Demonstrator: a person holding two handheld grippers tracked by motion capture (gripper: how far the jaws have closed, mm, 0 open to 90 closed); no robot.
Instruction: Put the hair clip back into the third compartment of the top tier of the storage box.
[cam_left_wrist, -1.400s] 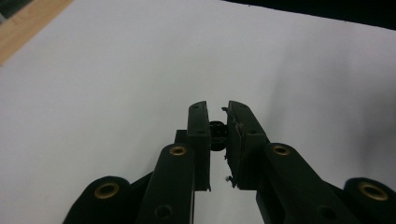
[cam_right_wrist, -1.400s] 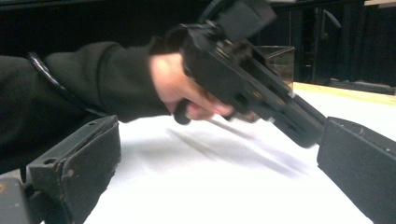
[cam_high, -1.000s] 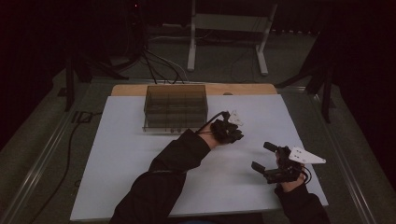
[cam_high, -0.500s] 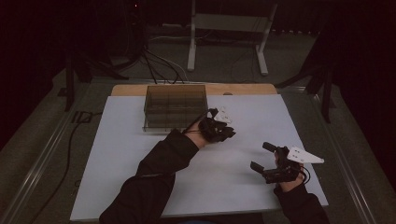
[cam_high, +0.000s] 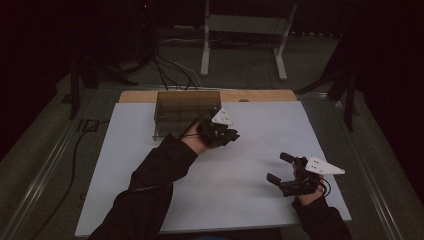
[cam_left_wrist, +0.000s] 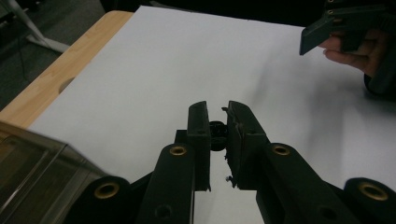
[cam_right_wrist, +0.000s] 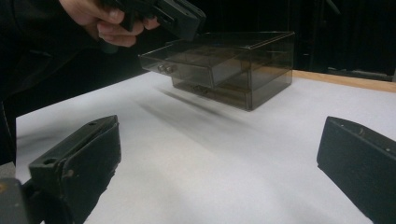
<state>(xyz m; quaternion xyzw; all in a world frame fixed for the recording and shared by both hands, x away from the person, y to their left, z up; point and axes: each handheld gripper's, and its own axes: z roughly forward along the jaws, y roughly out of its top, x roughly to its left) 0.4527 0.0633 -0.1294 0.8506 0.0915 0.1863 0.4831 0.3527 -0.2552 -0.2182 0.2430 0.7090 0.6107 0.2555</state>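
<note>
Two grippers over one table, listed big to small:
Table (cam_high: 125, 200): white top, wood strip seen at far edge.
Drawer box (cam_high: 186, 112): smoky clear plastic, set at far centre-left of table; one upper drawer (cam_right_wrist: 187, 67) seen pulled partly out in right gripper view.
Left gripper (cam_high: 231, 135): held just right of box front, jaws nearly closed, small dark round item (cam_left_wrist: 216, 136) pinched betw. pads.
Right gripper (cam_high: 281, 168): near right of table, well apart from box, jaws spread wide, nothing held.

dim room, grey floor (cam_high: 50, 150), metal stand (cam_high: 240, 45) behind.
</note>
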